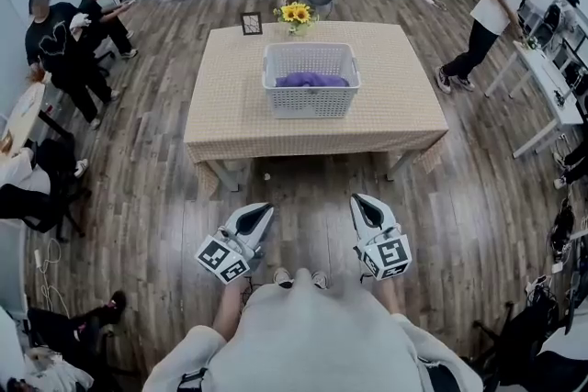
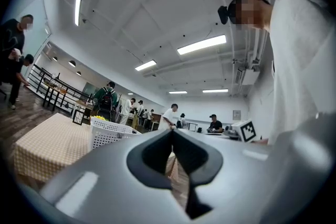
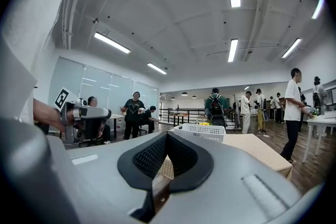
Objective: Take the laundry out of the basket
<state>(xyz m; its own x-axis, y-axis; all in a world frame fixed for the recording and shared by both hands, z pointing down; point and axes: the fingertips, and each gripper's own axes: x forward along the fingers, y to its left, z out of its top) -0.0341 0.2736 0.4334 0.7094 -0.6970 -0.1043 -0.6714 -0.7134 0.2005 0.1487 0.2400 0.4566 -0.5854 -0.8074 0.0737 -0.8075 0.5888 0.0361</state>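
Left gripper and right gripper are both sitting clenched and empty, hanging in front of the wearer's body over the floor, well short of the table.

Head view: I am seeing the basket standing mid-table, with the laundry, a purple bundle, lying inside it. I am judging the step as approach, with nothing taken out yet. As I am reading it, the next move means walking up to the near table edge, opening one pair of jaws and reaching over the basket rim down onto the cloth. Flowers and a small frame are standing behind the basket, off the reach path. People are occupying the room edges, none between me and the table.

Left gripper view: jaws are meeting at the tips with nothing between them. Basket is showing off to the left.

Right gripper view: jaws are pressing together, empty. Basket is lying ahead, slightly right. Its wall is hiding the laundry in both gripper views, so I am expecting to aim from the head view.
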